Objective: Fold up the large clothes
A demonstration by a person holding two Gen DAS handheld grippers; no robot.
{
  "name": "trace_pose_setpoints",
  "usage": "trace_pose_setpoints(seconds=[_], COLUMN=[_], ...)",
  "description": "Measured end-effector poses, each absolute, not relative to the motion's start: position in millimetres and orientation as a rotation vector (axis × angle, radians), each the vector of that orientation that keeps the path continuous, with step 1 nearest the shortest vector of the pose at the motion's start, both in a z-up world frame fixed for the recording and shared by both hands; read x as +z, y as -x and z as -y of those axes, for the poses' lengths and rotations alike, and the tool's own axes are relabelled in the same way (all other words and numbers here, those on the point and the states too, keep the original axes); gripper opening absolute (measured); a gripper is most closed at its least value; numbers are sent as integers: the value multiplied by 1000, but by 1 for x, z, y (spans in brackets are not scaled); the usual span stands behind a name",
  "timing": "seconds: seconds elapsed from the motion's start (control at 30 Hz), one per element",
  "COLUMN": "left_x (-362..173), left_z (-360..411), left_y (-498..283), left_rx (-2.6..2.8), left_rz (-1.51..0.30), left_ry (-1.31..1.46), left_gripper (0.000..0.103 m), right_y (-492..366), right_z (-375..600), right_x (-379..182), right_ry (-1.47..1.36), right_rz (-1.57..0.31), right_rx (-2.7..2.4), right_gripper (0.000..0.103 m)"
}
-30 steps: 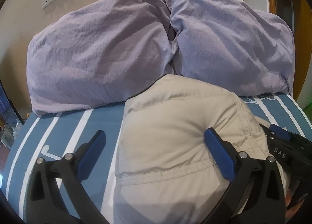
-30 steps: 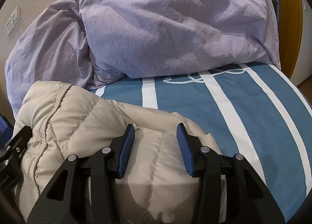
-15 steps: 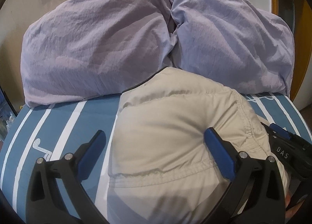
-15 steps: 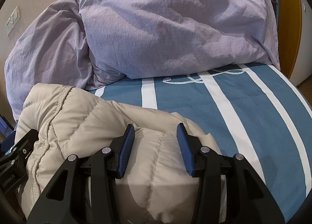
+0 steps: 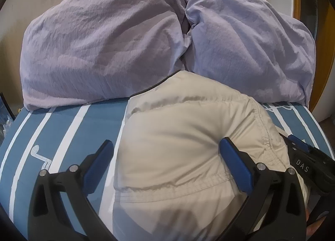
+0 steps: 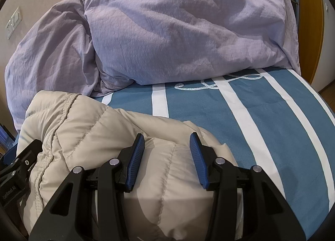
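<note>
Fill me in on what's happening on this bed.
A person is folding a beige puffer jacket on the blue striped bedspread, a handheld gripper in each hand. The left gripper has its jaws wide open around one bunched end; the right gripper is open over the other. Two lilac pillows sit behind.

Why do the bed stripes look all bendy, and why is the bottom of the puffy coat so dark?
Left wrist view: the fisheye lens bows the white stripes outward, and the corners go black. The beige jacket looks grey at the bottom where the left gripper shadows it. Right wrist view: same curve, same kind of shadow under the right gripper, pillows softly lit, no glare.
</note>
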State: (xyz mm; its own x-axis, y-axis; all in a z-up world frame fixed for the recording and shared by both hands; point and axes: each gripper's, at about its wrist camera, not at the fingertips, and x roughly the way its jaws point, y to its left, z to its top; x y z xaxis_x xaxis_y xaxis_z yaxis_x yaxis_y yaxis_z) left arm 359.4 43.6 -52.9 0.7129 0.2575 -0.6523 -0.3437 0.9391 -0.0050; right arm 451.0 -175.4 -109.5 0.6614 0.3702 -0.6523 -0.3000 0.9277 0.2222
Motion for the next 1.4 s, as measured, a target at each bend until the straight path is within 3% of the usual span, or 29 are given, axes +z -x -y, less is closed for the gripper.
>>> trace_pose_setpoints(seconds=[0.13,0.3,0.37,0.7,0.77,1.4], left_x=[-44,-27,-24,-42,-47,-74], left_z=[-44,-66,-79,-111,-111,-115], left_y=[-353,-320,-306,-275,-274,-295], left_rx=[344,299,286,194,169,-76], left_rz=[-711,-735,-749,-829,-837,-861], left_ry=[133,228,269,490,520,786], left_gripper=[101,101,101,101,101,101], right_y=[-451,-436,-431,-425,-423,-437], right_z=[177,211,230,278,278,263], right_x=[-106,-80,-71,-97,-104,-148], right_ry=[-98,-154,-194,-361,-388,-603], right_rz=[-772,-755,-759,-1004,-1032,-1210], right_rx=[390,424,432,635,680,932], right_gripper=[48,66,79,93,101,102])
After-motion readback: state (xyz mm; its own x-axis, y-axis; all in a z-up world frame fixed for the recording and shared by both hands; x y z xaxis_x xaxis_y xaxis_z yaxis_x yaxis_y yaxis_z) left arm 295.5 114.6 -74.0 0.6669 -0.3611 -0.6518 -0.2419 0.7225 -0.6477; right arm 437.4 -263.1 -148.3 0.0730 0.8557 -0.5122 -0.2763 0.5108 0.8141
